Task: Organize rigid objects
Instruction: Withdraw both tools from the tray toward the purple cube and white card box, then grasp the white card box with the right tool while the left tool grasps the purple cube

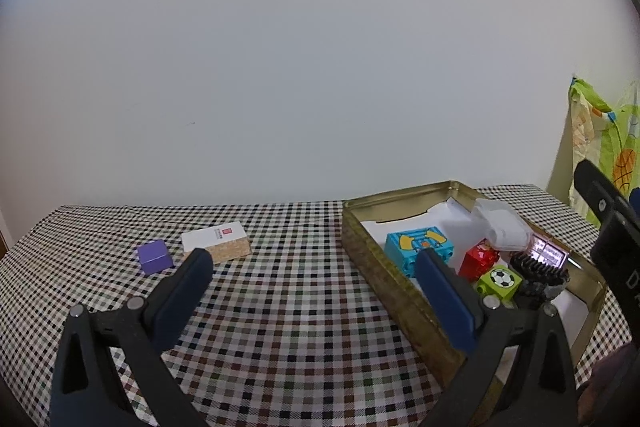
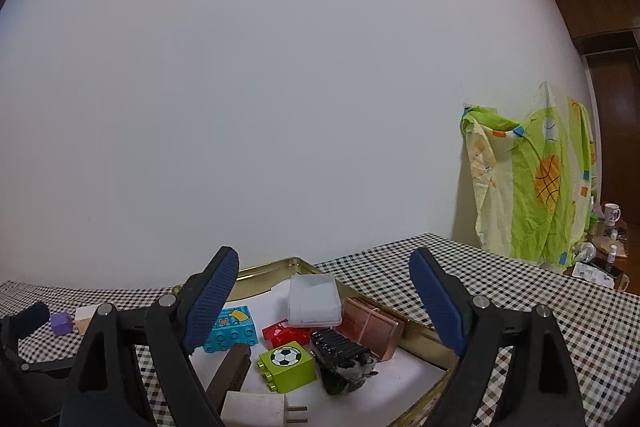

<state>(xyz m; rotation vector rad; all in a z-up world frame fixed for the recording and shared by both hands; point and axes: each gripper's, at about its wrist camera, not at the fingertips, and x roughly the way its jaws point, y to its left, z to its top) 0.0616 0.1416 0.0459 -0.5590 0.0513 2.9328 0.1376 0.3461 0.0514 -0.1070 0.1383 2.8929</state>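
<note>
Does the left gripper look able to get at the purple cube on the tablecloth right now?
Probably yes. The left gripper is open and empty, and the purple cube sits alone on the checked cloth ahead of its left finger. Only the white and tan box lies beside it, with a gap between them.

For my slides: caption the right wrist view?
Open right claw hovering over a gold tin of toy blocks on a checked tablecloth.

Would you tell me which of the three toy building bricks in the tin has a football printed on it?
The lime-green brick, at the near end of the gold tin. The blue brick carries a yellow pattern, and the red brick is glossy.
</note>
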